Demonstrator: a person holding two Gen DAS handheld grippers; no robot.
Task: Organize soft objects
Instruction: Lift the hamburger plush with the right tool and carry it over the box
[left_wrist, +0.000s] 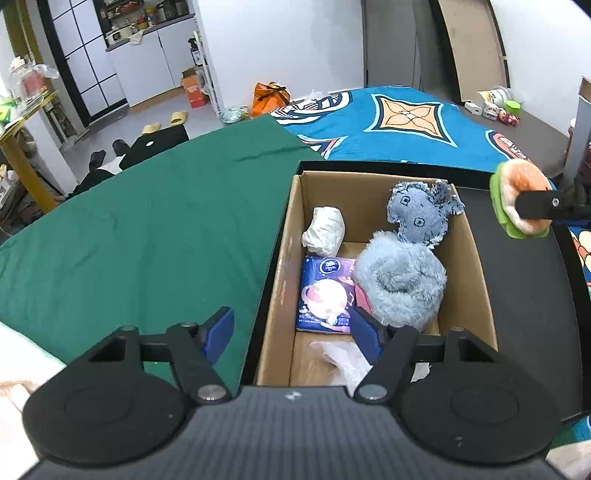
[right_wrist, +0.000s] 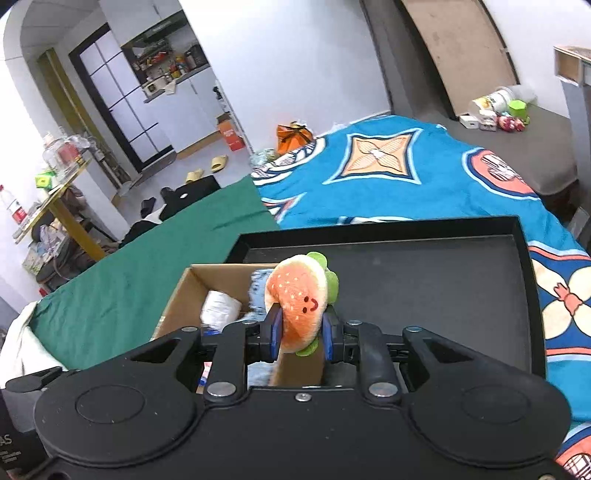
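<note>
**Burger plush in the air, box waiting below**

The burger plush (right_wrist: 301, 301) is pinched in the right gripper (right_wrist: 301, 334), both blue pads (right_wrist: 275, 330) pressed into its soft sides so the bun bulges out ahead of them, smiley face toward the camera. It hangs clear of any surface, above the black tray (right_wrist: 524, 295) and just beside the right wall of the cardboard box (left_wrist: 286, 236); from the left wrist view it sits up and to the right of the box, not yet over the opening.

Down in the box, the haul so far: a denim mouse toy (left_wrist: 421, 214) propped against the far corner, a fluffy blue-grey plush (left_wrist: 400, 282) touching it in front, a white wrapped bundle (left_wrist: 324, 230) near the left wall, a purple tissue pack (left_wrist: 325, 295) lying flat, and something pale and crinkly at the near end that I can't identify.

The left gripper (left_wrist: 291, 328) is spread wide with nothing in it, one finger above the green cloth (left_wrist: 147, 229), the other over the box's near end.

So this looks like the carry-and-drop stage for the burger. Next call, as I read it: swing it leftward over the box opening, lower toward a free patch, perhaps near the right wall, then release. The left gripper should give way so the two don't collide.
</note>
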